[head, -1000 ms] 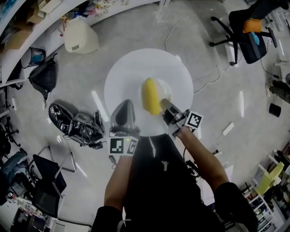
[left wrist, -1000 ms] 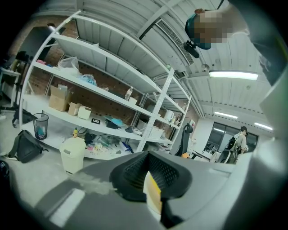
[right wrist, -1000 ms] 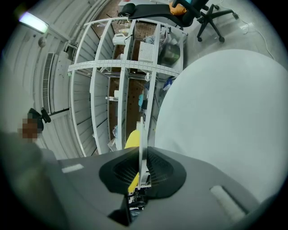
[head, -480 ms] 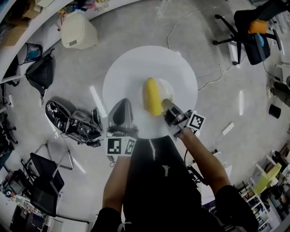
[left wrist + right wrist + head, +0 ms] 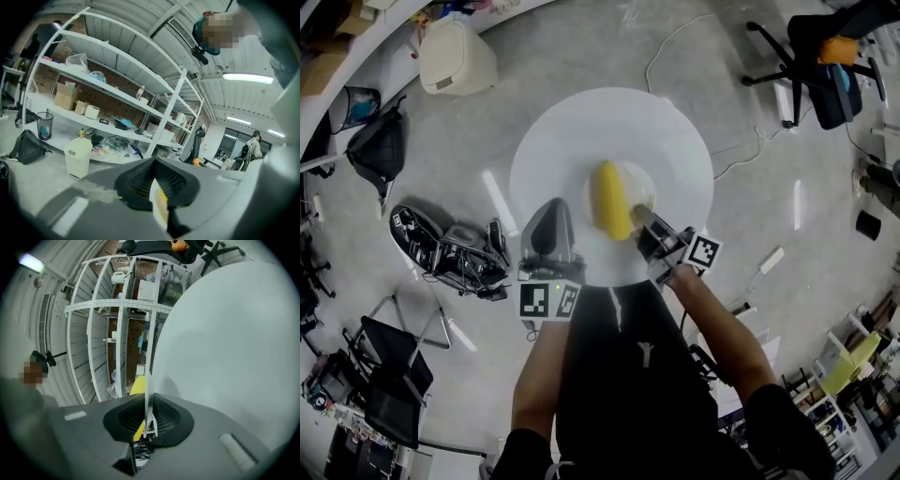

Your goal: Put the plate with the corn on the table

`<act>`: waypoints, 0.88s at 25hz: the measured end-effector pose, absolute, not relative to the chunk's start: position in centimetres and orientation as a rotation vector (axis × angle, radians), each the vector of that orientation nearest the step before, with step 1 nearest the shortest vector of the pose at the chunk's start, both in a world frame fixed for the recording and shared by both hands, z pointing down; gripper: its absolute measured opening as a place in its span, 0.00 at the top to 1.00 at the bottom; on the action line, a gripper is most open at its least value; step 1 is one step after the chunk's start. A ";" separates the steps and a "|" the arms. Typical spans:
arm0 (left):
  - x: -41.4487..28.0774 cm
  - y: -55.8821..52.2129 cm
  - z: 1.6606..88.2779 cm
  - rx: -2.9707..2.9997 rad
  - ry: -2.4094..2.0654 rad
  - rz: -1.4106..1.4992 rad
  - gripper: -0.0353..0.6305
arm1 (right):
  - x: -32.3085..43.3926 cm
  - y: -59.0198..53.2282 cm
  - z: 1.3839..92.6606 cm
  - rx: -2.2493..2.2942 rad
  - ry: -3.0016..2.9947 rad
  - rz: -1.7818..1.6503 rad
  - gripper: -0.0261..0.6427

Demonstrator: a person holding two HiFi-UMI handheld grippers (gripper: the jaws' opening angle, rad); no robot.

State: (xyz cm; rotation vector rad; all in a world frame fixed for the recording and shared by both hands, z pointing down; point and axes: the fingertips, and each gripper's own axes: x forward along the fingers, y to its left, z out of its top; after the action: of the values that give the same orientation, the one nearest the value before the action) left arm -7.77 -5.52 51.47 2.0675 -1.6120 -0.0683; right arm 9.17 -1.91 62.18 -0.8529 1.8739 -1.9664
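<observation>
I'm clamping the rim of the plate [image 5: 639, 183] with the right gripper [image 5: 639, 217], corn [image 5: 609, 199] lying just ahead; table [image 5: 572, 141] spreading wide beyond, left gripper [image 5: 553, 208] closed.

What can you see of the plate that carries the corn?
The plate is small, round, white and thin, perhaps ceramic or plastic. It lies level, with a yellow corn cob lying on it. The right gripper is shut on its near rim. The plate is over a round white table; whether it touches that table, I cannot tell.

A workshop-like lab: shelving racks [image 5: 165, 115], office chairs [image 5: 817, 61].
</observation>
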 end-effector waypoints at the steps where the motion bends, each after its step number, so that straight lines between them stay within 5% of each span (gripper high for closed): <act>1: -7.8 -5.5 51.6 2.067 -1.611 -0.067 0.94 | 9.1 -1.9 62.3 -0.857 1.874 -1.967 0.90; 22: -8.2 -5.6 53.1 2.057 -1.598 -0.067 0.94 | 9.0 -1.6 64.8 -0.915 1.835 -2.019 0.90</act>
State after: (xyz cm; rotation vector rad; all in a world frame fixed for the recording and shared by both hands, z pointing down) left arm -8.25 -5.56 53.10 2.0570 -1.5977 -0.0674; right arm 8.97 -1.61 64.79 -0.9151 1.8348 -2.0191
